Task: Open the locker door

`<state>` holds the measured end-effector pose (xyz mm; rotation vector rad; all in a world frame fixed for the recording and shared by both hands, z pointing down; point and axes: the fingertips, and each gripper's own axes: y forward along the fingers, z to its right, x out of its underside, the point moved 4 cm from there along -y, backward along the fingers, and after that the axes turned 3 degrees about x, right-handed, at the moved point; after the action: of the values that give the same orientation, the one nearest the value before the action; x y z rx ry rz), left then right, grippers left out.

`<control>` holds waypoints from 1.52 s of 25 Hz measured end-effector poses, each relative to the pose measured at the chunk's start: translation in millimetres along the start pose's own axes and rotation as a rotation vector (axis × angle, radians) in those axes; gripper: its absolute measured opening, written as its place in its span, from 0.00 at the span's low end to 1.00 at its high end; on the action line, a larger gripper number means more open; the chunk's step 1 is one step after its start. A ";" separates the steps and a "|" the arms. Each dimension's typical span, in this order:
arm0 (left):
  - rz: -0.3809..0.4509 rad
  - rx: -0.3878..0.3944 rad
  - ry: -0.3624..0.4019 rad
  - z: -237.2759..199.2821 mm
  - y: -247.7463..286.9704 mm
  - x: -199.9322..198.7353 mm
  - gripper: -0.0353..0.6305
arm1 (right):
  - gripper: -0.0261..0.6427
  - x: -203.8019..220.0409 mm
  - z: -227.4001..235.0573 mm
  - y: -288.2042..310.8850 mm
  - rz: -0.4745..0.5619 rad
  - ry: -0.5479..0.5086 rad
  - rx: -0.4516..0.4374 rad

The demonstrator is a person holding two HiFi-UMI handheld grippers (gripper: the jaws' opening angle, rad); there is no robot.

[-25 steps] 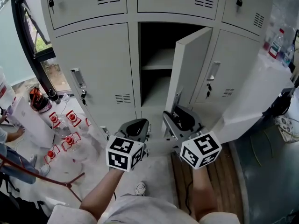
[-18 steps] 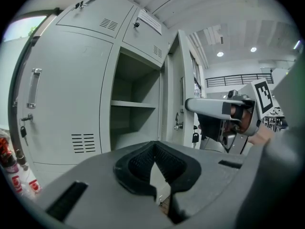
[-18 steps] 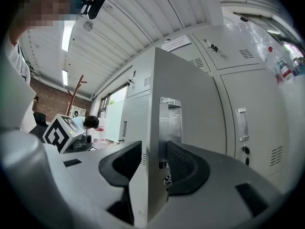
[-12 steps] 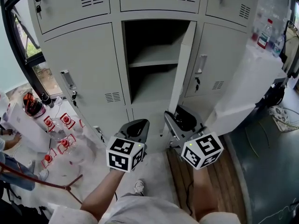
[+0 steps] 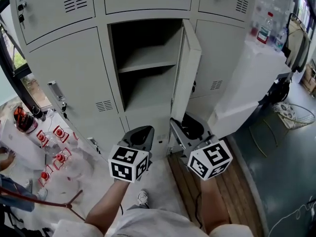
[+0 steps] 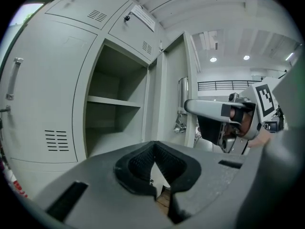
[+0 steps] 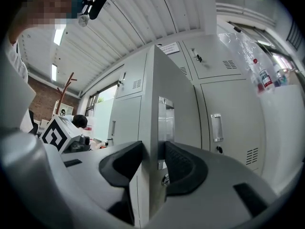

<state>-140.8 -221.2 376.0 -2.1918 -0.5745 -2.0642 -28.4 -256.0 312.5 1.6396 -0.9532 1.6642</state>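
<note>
**Q:** Where do we find the tall grey sheet-metal locker door, and what holds it?

**A:** Between the jaws of the right gripper. We read the jaws as clamped on the door's free edge, one ribbed pad on each face, low on the panel.

**Q:** How does the door lie?

**A:** Its long axis runs vertical, rising straight above the claw. The panel stands swung out, roughly square to the locker front. Its free edge points toward us and its hinge edge is on the far side of the claw. The metal handle plate sits on the face just above the claw's right pad.

**Q:** What lies beside it?

**A:** To the claw's left we see the open grey compartment with one shelf inside.

**Q:** And the left gripper?

**A:** It hangs left of the right claw, apart from the door. Its jaws are pressed together with nothing between them.
</note>
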 end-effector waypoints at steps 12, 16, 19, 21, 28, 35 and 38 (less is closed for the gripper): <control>0.003 0.112 0.021 29.2 38.5 -7.5 0.06 | 0.25 0.8 29.0 -29.7 -0.005 -0.038 0.094; -0.007 0.158 0.038 40.7 51.1 -8.7 0.06 | 0.24 0.2 41.3 -41.0 0.002 -0.042 0.146; -0.007 0.190 0.045 47.3 60.7 -11.4 0.06 | 0.22 -0.1 49.4 -46.4 0.003 -0.047 0.185; -0.007 0.212 0.051 52.4 66.2 -13.0 0.06 | 0.21 -0.3 56.1 -51.1 -0.001 -0.047 0.219; -0.012 0.274 0.062 61.6 78.2 -13.8 0.06 | 0.17 0.7 84.1 -67.2 -0.003 -0.009 0.335; -0.016 0.303 0.065 60.9 86.2 -15.0 0.06 | 0.16 0.9 111.3 -76.1 -0.006 0.009 0.401; -0.014 0.315 0.065 62.3 90.8 -16.3 0.06 | 0.16 0.7 121.5 -77.7 -0.003 0.013 0.421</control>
<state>-53.2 -289.8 372.3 -1.9409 -0.8450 -1.8901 103.8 -313.6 316.0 1.8893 -0.6178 1.9672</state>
